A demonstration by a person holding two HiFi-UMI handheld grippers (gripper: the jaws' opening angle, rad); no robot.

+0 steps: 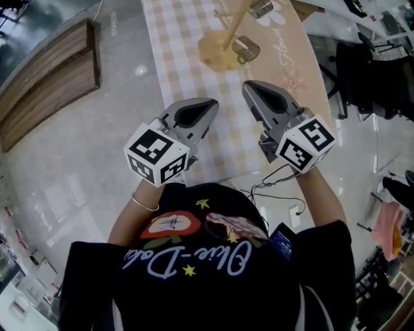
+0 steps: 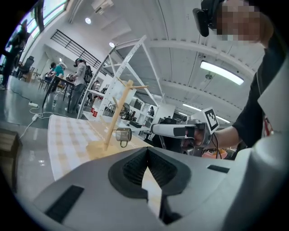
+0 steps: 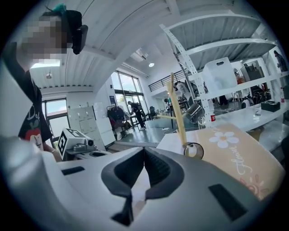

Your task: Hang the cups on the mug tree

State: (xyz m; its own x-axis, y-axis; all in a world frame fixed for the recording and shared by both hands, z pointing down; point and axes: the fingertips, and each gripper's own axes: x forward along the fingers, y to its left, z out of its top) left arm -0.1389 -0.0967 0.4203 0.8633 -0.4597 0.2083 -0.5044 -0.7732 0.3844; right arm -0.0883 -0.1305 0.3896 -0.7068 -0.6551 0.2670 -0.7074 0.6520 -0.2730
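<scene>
The wooden mug tree (image 1: 221,46) stands on the far part of the checked table (image 1: 174,84). A metal cup (image 1: 246,48) lies on its side by the tree's base; another metal cup (image 1: 261,8) sits higher up at the tree. Both grippers hover over the table's near edge, well short of the tree. The left gripper (image 1: 212,103) is shut and holds nothing; the right gripper (image 1: 248,86) is likewise shut and empty. The left gripper view shows the tree (image 2: 118,113) and the lying cup (image 2: 123,134). In the right gripper view, one cup (image 3: 194,150) lies by the pole and one (image 3: 195,113) hangs.
A wooden bench (image 1: 48,77) stands on the floor to the left. Black chairs (image 1: 369,71) and clutter crowd the right side. White shelving (image 2: 131,67) and people stand far behind the table. A cable (image 1: 275,187) dangles under the right gripper.
</scene>
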